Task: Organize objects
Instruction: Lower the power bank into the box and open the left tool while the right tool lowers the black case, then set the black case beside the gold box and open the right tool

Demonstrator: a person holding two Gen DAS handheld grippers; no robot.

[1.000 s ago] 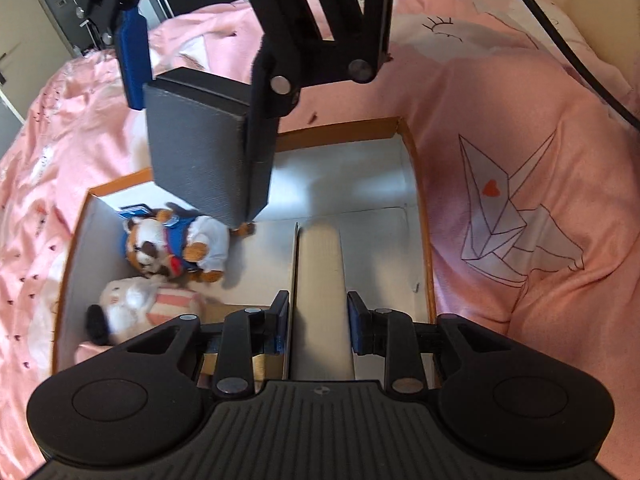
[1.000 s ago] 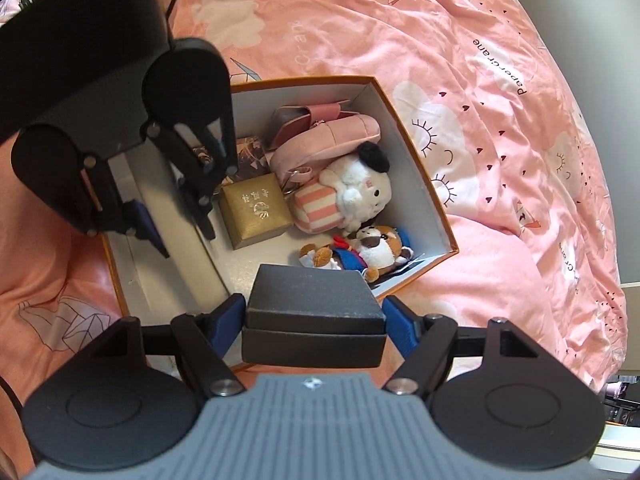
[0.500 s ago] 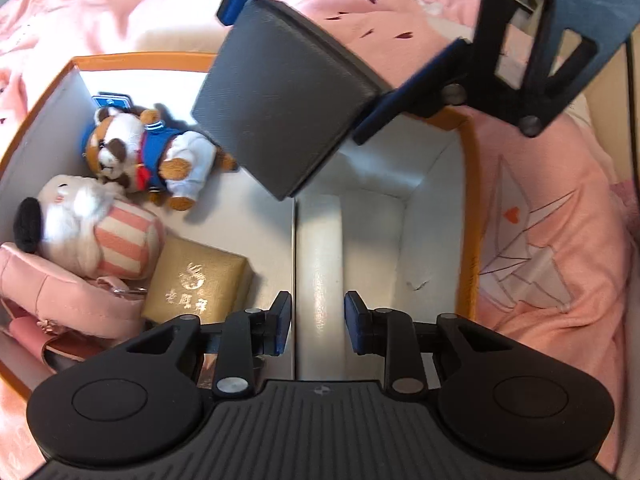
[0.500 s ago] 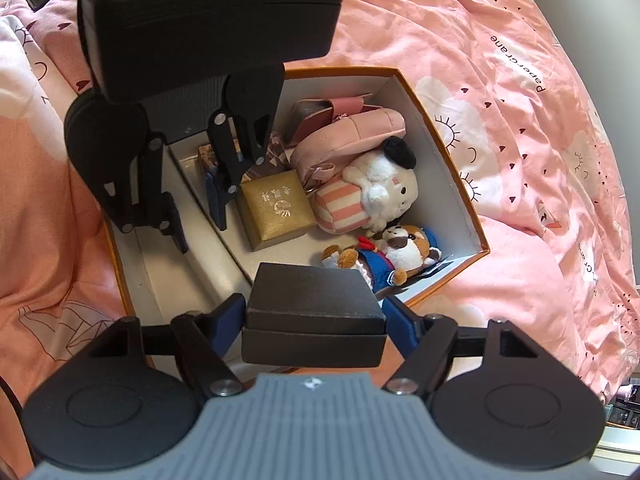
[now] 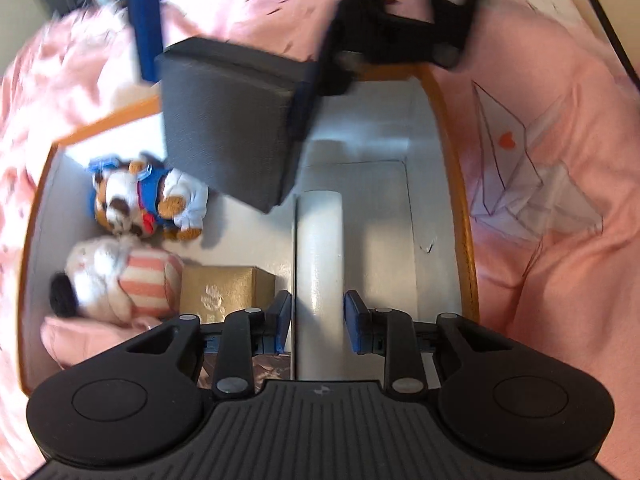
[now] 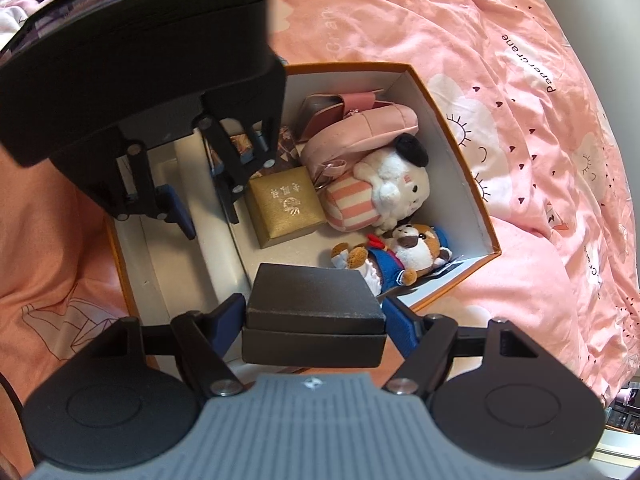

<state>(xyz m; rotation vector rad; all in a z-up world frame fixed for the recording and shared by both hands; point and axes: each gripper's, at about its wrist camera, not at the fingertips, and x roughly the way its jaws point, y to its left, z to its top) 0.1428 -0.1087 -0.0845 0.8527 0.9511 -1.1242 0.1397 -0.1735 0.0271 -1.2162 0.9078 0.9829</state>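
So the right tongs [image 6: 314, 312] are clamped on a dark gray box [image 6: 312, 300], hanging over the near edge of the orange storage box [image 6: 456, 136] on the bed. The free floor is straight below and slightly far, between the divider [image 5: 318, 264] and the dog plush [image 6: 408, 252]. The left tongs [image 5: 318, 316] straddle that divider, narrow but gripping nothing. Gold box [image 6: 286, 206] sits farther in.
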